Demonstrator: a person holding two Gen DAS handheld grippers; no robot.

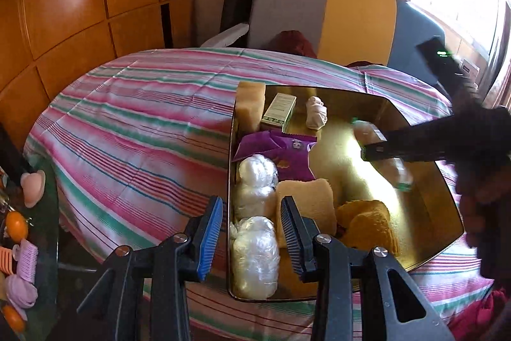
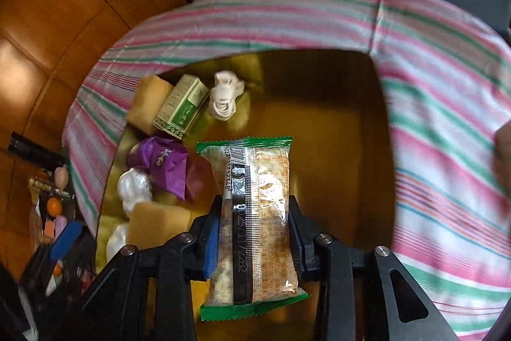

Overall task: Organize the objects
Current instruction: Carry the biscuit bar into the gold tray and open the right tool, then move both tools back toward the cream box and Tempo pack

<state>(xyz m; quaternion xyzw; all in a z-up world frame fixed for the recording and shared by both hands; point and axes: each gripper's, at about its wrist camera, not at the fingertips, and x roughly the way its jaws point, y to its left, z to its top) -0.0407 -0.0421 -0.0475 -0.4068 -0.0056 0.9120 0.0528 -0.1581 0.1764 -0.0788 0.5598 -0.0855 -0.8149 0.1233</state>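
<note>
Currently, a gold tray (image 2: 319, 123) on the striped table (image 2: 447, 149) is being filled. A light, crinkly, crushable snack packet (image 2: 255, 206) is being pinched mid-length by the right gripper (image 2: 254, 232) above it; the left gripper (image 1: 252, 238) is being held spread, empty.

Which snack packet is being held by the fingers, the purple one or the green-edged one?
The green-edged packet, squeezed between the right gripper's fingers above the gold tray. The purple packet lies loose in the tray.
</note>
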